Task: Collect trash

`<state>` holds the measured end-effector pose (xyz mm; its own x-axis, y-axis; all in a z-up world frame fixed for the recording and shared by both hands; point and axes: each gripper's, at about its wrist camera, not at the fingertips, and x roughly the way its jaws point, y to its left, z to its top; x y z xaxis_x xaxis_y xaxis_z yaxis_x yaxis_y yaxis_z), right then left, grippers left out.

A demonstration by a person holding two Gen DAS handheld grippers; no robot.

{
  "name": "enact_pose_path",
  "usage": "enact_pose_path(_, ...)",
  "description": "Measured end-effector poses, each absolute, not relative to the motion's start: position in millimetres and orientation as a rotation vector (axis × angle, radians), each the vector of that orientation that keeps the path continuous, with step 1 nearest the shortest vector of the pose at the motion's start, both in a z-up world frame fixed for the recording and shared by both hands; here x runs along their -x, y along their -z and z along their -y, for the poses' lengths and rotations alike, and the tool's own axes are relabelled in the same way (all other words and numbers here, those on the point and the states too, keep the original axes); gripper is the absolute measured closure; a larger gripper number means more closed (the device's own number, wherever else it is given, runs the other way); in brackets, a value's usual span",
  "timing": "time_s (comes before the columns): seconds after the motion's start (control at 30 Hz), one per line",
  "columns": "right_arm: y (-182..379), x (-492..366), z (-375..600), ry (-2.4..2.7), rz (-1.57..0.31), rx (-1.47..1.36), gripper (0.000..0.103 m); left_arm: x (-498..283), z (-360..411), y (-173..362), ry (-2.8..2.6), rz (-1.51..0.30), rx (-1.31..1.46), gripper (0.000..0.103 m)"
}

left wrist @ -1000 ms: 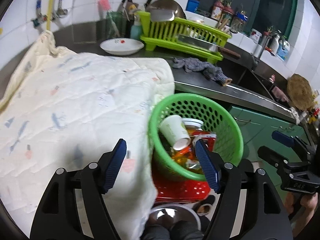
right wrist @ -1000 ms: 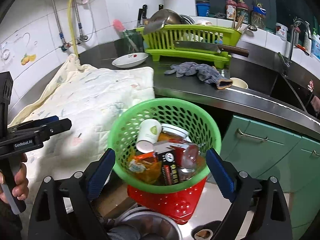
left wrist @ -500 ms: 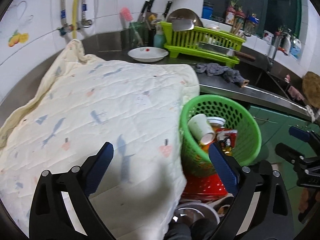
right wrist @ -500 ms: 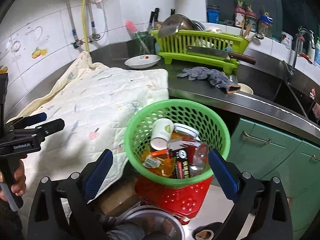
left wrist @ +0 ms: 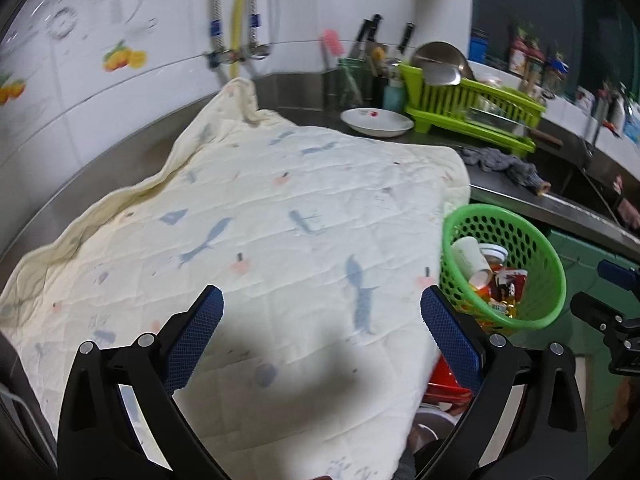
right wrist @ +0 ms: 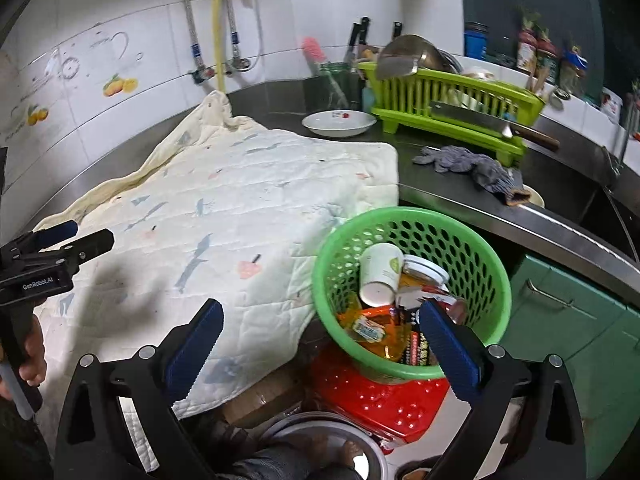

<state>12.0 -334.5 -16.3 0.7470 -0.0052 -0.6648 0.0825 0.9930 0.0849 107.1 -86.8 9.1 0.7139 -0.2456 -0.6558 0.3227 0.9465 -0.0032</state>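
Two tools tilted downward, left tool [left wrist: 320, 322] and right tool [right wrist: 320, 324] agape, seemingly empty

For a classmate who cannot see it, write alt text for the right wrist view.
Open tongs hang empty over a green basket of trash: a paper cup, wrappers and a can. The basket sits on a red basket beside a quilt on a steel counter. The other tongs show at left.
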Motion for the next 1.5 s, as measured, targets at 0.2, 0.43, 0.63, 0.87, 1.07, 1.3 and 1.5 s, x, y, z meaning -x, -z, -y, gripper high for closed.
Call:
enact_pose_path(0.2, 8, -16, 317, 0.01, -0.699, -0.11, 0.007, -99, 57, -14, 0.267, -0.687, -0.091, 0.005)
enact_pose_path(0.43, 10, -19, 298, -0.036, -0.7, -0.139, 0.007, -90, 37, -13, 0.231, -0.675, -0.071, 0.005)
enact_pose_path(0.63, 12, -15, 289, -0.041, -0.694, -0.147, 0.007, -86, 30, -11, 0.226, -0.671, -0.058, 0.005)
enact_pose_path(0.87, 11, -13, 287, -0.036, -0.689, -0.141, 0.007, -81, 21, -12, 0.213, -0.661, -0.051, 0.005)
enact_pose_path(1.07, 13, -12, 284, -0.043, -0.692, -0.138, 0.007, -78, 16, -10, 0.201, -0.664, -0.054, 0.005)
enact_pose_path(1.3, 13, -12, 282, -0.042, -0.69, -0.133, 0.007, -77, 15, -8, 0.198, -0.666, -0.059, 0.005)
enact_pose_path(1.5, 12, -13, 282, -0.045, -0.692, -0.129, 0.007, -76, 16, -7, 0.198, -0.669, -0.066, 0.005)
